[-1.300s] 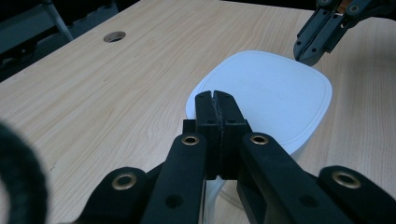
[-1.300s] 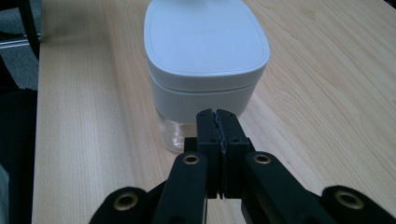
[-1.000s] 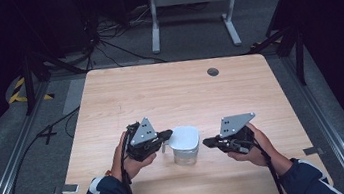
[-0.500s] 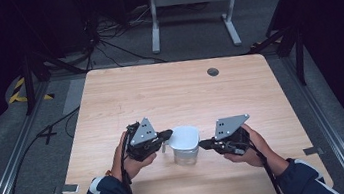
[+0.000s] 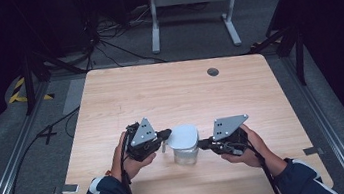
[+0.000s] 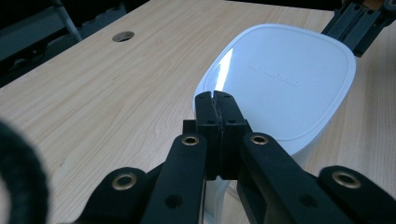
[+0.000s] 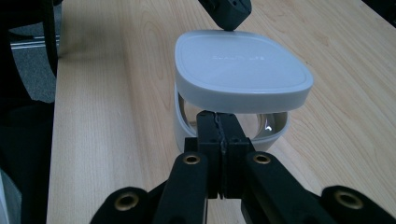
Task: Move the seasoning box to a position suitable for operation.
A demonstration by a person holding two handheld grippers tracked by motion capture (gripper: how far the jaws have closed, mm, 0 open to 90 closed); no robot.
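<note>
Both pairs of fingers pressed together, holding nothing: left gripper [image 5: 164,134] tips at rounded white plastic lid [image 5: 184,136] edge, right gripper [image 5: 204,144] at clear container [image 5: 187,156], near front of light wooden bench [image 5: 169,92], hands low either side

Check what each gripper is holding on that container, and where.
Both grippers are shut with nothing between their jaws. Left gripper tips meet the white lid's edge; right gripper tips sit against the clear container just under the lid.
</note>
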